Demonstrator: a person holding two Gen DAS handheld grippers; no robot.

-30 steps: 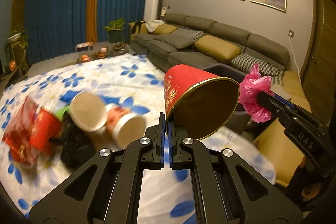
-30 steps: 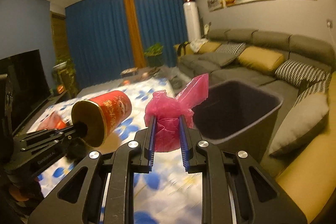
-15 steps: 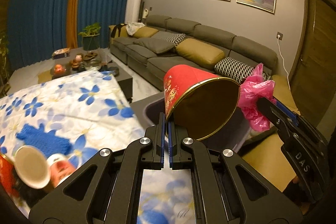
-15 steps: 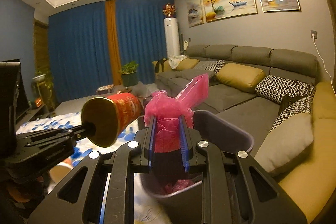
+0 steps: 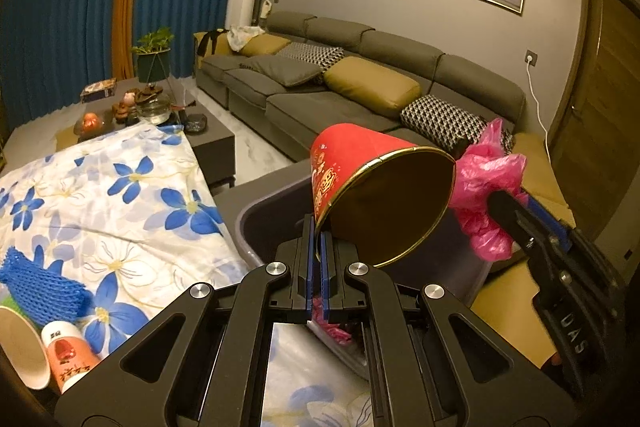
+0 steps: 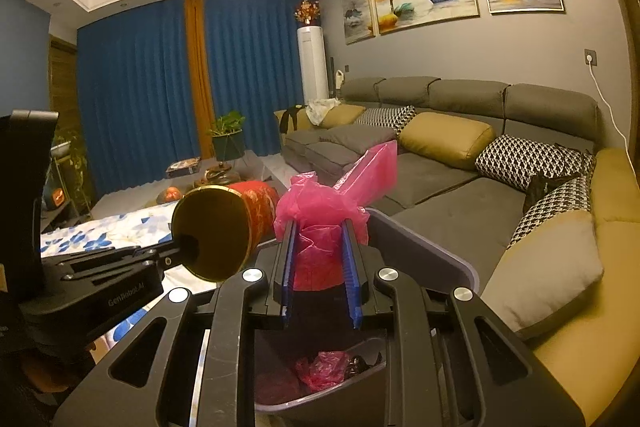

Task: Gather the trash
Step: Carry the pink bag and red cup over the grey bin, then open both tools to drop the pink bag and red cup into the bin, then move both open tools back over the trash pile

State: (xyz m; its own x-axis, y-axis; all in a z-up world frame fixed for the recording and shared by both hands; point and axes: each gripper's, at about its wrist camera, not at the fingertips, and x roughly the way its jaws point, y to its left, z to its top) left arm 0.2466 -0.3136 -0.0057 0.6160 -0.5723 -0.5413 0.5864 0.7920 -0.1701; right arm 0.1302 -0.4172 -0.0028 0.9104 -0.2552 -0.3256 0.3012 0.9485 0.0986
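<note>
My left gripper point(image 5: 318, 233) is shut on the rim of a red paper cup point(image 5: 360, 167) with a gold inside, held on its side above the grey trash bin point(image 5: 256, 219). My right gripper point(image 6: 318, 231) is shut on a crumpled pink plastic bag point(image 6: 320, 215), also held over the bin point(image 6: 424, 247). In the left wrist view the pink bag point(image 5: 484, 187) sits just right of the cup. In the right wrist view the cup point(image 6: 224, 227) and left gripper point(image 6: 182, 251) are at the left. More pink plastic point(image 6: 324, 371) lies in the bin's bottom.
A table with a blue-flowered cloth point(image 5: 100, 195) lies left, carrying a blue net point(image 5: 44, 287) and two tipped paper cups point(image 5: 48, 351). A grey sofa point(image 5: 360, 83) with cushions runs along the wall. A dark coffee table point(image 5: 212, 143) stands beyond the cloth.
Both grippers swung right, away from the table's trash pile, to above the bin. The cup and the pink bag stayed gripped. The bin's inside now shows in the right wrist view.
</note>
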